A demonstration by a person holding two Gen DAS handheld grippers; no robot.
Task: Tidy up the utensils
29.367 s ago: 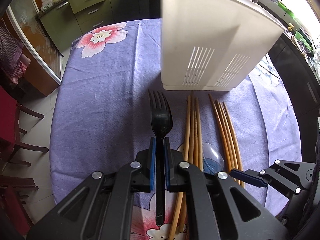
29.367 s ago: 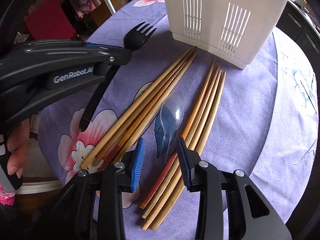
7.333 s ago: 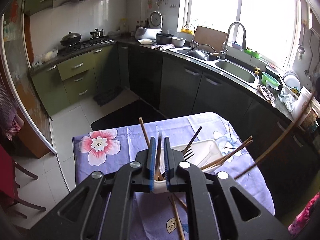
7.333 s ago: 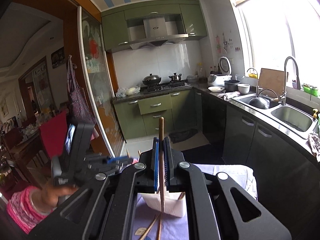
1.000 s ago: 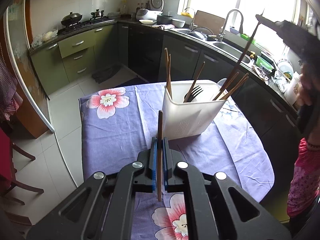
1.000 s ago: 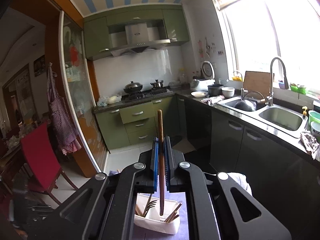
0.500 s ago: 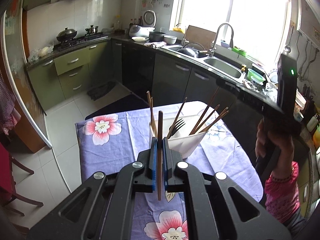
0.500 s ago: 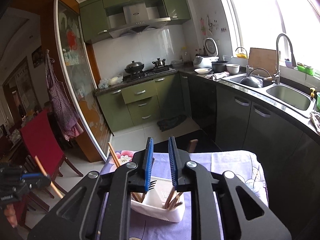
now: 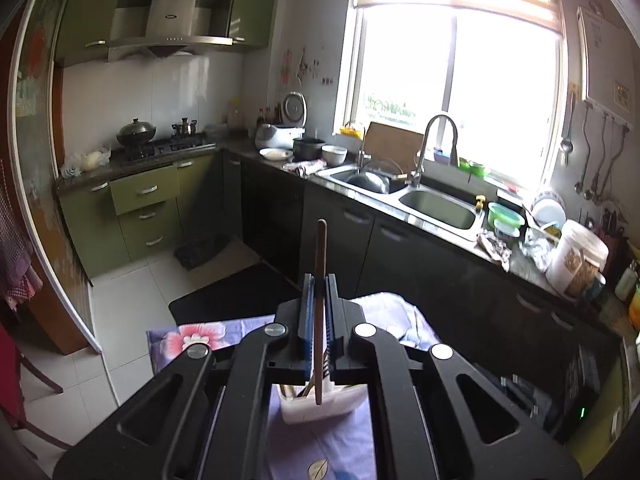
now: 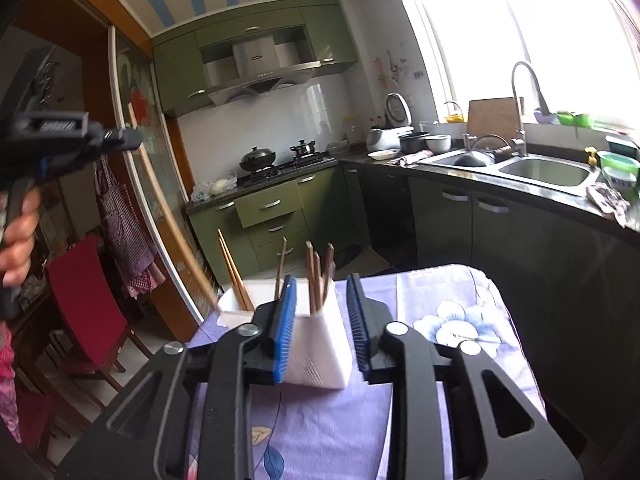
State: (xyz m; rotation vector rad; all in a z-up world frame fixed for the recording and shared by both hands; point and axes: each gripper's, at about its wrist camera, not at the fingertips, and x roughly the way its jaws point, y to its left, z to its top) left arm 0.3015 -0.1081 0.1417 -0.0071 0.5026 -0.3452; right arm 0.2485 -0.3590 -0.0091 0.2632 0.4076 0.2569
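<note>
My left gripper is shut on a brown wooden chopstick and holds it upright, high above the white utensil holder. From the right wrist view, that gripper is at upper left, with the chopstick slanting down to the holder's left rim. My right gripper is open and empty, just in front of the holder. Several chopsticks stand in the holder.
The holder stands on a table with a purple flowered cloth. A red chair is to the left of the table. Kitchen counters with a sink and a stove lie beyond.
My left gripper has risen with its chopstick and now looks over the holder. My right gripper has opened wider and dropped lower, close to the holder; its chopstick was let go a second ago.
</note>
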